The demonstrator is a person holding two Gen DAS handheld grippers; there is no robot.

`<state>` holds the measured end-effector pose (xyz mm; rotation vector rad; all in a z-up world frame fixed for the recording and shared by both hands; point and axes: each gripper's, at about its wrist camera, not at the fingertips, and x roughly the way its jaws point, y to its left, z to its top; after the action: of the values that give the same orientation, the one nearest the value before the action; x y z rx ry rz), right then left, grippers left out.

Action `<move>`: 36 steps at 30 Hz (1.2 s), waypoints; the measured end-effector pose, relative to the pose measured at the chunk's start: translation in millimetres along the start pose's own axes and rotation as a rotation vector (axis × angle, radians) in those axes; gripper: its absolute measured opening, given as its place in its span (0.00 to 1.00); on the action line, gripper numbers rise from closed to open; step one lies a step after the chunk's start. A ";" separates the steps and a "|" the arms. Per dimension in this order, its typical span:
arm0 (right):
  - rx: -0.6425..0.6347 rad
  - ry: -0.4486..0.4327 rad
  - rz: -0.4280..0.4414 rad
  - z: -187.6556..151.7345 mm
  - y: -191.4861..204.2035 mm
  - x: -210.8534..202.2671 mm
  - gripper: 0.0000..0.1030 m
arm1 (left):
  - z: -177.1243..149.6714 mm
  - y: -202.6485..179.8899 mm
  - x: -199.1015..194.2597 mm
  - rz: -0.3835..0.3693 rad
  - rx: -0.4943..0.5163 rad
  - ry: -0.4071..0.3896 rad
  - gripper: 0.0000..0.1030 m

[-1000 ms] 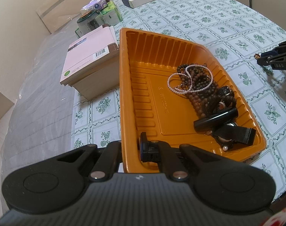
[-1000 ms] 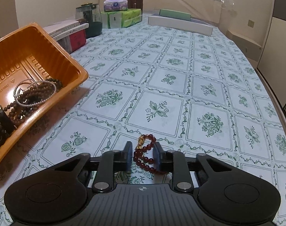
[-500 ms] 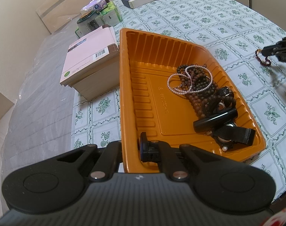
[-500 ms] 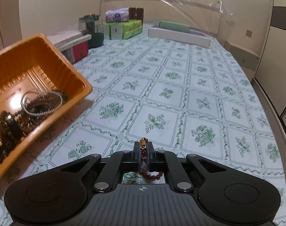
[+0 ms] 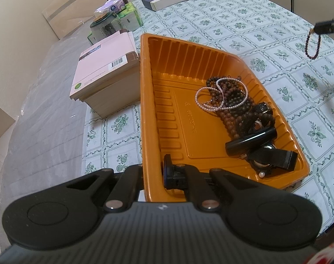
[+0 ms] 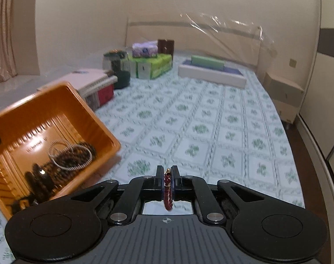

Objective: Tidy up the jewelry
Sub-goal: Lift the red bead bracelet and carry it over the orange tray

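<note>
- Cream walls and a floral green-and-white cloth (image 6: 211, 118) make the setting; the cloth fills the middle of the right wrist view and the right half of the left wrist view.
- Orange tray (image 5: 167, 101): centre of the left wrist view, its near rim pinched by the left gripper (image 5: 152, 176), one finger outside the wall, one inside. In the right wrist view the tray (image 6: 19, 118) sits at lower left, looking tipped.
- Tray contents, piled at its right side in the left wrist view: pearl strand (image 5: 219, 98) lying on brown beads (image 5: 237, 114), a black bangle (image 5: 250, 142), and black strap pieces (image 5: 274, 158) at the near corner. The right wrist view shows these blurred and dark.
- Red bracelet (image 6: 168, 189): clamped between the closed jaws of the right gripper (image 6: 167, 176), a gold bead at its top, the loop hanging below the fingers. The left wrist view alone shows it (image 5: 312, 44) dangling clear above the cloth at upper right, well apart from the tray, under the right gripper (image 5: 325, 26).
- Book stack (image 5: 105, 74): just beside the tray's left wall in the left wrist view.
- Tissue boxes (image 6: 151, 61), a dark jar (image 6: 117, 68) and a long white box (image 6: 211, 74) stand at the far end of the cloth, seen in both views.
- Cardboard box (image 6: 283, 92) at right: right wrist view only.
</note>
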<state>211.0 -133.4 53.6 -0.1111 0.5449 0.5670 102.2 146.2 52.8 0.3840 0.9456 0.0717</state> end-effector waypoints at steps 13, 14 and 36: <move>-0.086 -0.084 0.155 50.3 46.5 -27.4 0.05 | -0.7 1.1 -0.3 -0.006 -0.004 -0.003 0.03; -0.089 -0.088 0.170 54.1 51.3 -27.9 0.05 | -0.9 1.3 -0.2 -0.007 -0.005 -0.003 0.03; -0.231 -0.047 0.426 73.2 156.0 -3.4 0.05 | -2.4 3.2 0.3 -0.017 -0.022 -0.010 0.03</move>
<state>158.2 14.3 125.1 -0.2026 0.4566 1.0453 100.7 149.9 52.5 0.3562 0.9377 0.0646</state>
